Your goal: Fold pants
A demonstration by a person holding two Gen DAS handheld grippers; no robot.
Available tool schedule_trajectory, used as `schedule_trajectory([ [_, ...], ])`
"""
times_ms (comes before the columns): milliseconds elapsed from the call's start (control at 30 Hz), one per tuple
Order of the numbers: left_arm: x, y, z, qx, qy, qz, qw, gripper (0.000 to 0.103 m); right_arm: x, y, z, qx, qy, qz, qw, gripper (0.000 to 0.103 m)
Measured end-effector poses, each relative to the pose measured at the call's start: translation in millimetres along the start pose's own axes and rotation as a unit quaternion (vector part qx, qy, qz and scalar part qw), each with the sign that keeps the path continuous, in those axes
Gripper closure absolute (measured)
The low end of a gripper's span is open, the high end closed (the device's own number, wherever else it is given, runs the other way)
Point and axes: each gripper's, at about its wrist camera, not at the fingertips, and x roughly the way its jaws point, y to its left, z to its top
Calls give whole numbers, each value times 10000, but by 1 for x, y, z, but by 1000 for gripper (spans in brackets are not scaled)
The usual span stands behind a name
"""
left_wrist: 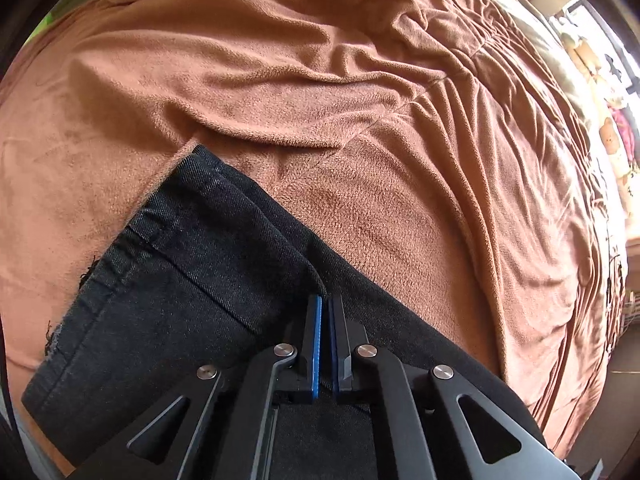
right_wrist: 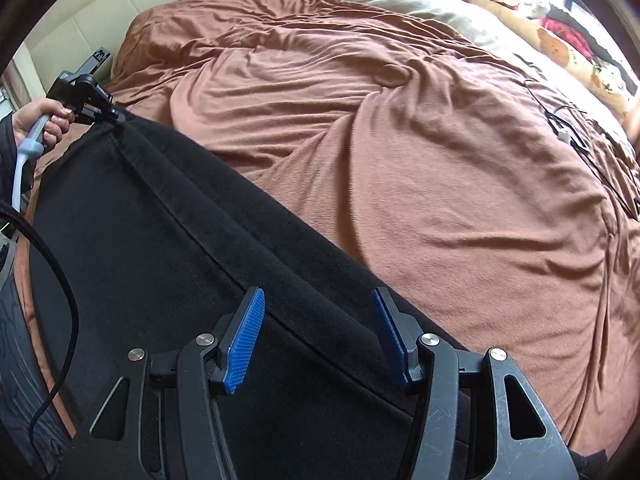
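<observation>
Your left gripper [left_wrist: 325,300] is pinched on the pants [left_wrist: 168,280] near the hem, your right gripper [right_wrist: 318,312] gapes empty above them on the bed [right_wrist: 400,140]; heavy limp denim, so grip seams.

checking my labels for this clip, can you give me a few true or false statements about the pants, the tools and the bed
1. The left tool is closed on the pants. True.
2. The right tool grips the pants. False: its fingers are spread open over them.
3. The pants are blue. False: they look black or dark grey.
4. The pants lie on a brown blanket. True.
5. The hem is neat. False: it is frayed.
</observation>
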Motion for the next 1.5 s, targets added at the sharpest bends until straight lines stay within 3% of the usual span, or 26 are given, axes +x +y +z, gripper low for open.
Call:
schedule_trajectory([
  [200,-12,16,-7,32,-122,-267,9996,101,43,10,20,-349,507,99,9981,50],
  [400,-18,16,-10,-25,-149,-475,9988,101,65,3,33,-249,880,389,9951,51],
  [467,-19,17,-10,-13,-165,-518,9985,101,66,6,37,-368,949,355,9942,71],
  [500,-18,14,-8,-9,-179,-537,9984,101,65,8,38,-422,969,215,9942,96],
  [533,-19,14,-8,5,-197,-558,9982,101,62,9,39,-428,978,138,9942,102],
  [1000,-32,13,-2,-37,-392,-775,9962,101,20,28,41,-464,-6,-604,9971,103],
  [1200,-27,7,4,-21,-393,-797,9960,101,15,26,38,-348,-30,-802,9962,103],
  [1500,1,7,11,-83,-246,-571,9980,99,42,19,40,-79,157,-910,9957,103],
])
